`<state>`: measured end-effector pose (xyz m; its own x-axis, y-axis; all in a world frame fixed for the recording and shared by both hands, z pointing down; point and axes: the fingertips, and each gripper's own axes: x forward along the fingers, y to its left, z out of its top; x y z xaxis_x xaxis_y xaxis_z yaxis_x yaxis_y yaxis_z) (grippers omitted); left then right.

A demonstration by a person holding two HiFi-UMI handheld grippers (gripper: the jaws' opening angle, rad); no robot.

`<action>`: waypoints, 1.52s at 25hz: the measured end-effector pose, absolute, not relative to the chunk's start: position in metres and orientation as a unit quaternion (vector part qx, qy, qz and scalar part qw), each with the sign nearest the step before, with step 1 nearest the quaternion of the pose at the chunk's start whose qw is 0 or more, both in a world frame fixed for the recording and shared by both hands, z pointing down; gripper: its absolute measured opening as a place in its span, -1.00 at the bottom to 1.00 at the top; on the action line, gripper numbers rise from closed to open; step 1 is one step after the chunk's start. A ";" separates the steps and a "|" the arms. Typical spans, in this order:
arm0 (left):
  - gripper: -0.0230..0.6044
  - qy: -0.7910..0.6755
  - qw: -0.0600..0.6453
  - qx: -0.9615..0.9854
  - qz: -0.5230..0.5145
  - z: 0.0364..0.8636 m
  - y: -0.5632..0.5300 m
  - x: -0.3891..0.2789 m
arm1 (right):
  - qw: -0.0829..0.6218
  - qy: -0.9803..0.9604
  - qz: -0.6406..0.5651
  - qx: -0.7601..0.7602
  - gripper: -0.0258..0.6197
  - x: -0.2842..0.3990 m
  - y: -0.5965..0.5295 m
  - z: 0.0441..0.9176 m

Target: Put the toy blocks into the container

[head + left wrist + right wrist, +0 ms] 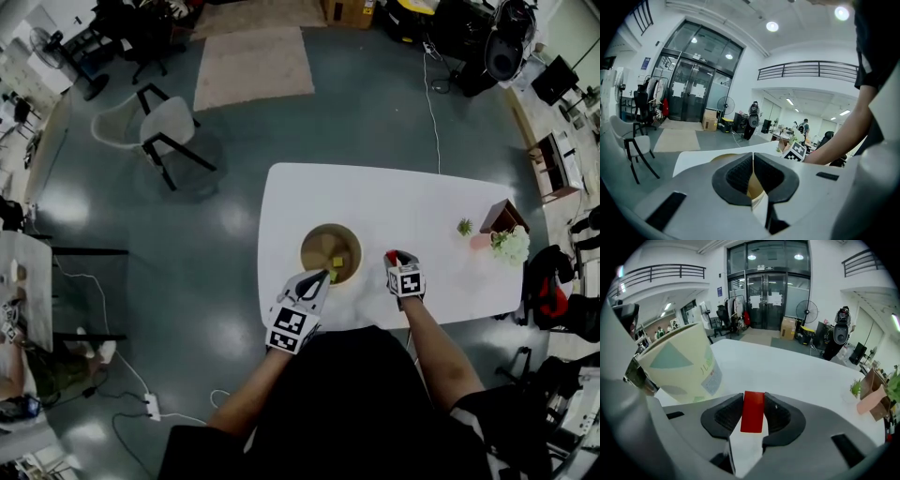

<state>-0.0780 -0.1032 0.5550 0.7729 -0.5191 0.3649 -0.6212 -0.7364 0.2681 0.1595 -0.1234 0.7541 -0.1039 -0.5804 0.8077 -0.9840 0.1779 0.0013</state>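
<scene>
Right gripper [753,411] grips a red toy block [753,423], long axis toward twelve o'clock, with the container [680,363] near at its ten o'clock, apparently steadied by the left gripper [322,277] clamped on its rim.

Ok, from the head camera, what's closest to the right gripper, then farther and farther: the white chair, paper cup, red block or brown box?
1. the red block, pinched in the right gripper itself.
2. the paper cup, just left of it on the table.
3. the brown box, near the table's right end.
4. the white chair, off the table, far upper left.
</scene>
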 end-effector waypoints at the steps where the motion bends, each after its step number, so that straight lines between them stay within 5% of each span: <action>1: -0.90 -0.307 0.190 0.923 0.133 0.554 -0.103 -0.079 | 0.344 -0.687 0.282 0.574 -0.52 0.157 -0.127 0.746; 27: -0.90 -0.282 0.179 0.937 0.104 0.545 -0.078 -0.126 | 0.227 -0.753 0.180 0.591 -0.52 0.080 -0.169 0.584; 38: -0.90 -0.307 0.151 0.934 0.100 0.541 -0.079 -0.144 | 0.239 -0.789 0.166 0.541 -0.52 0.023 -0.188 0.571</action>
<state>-0.1443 -0.0792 0.5409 0.7910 -0.5441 0.2798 -0.6045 -0.7656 0.2203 0.0231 -0.1883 0.5710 -0.2999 -0.7744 0.5571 -0.9333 0.3592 -0.0032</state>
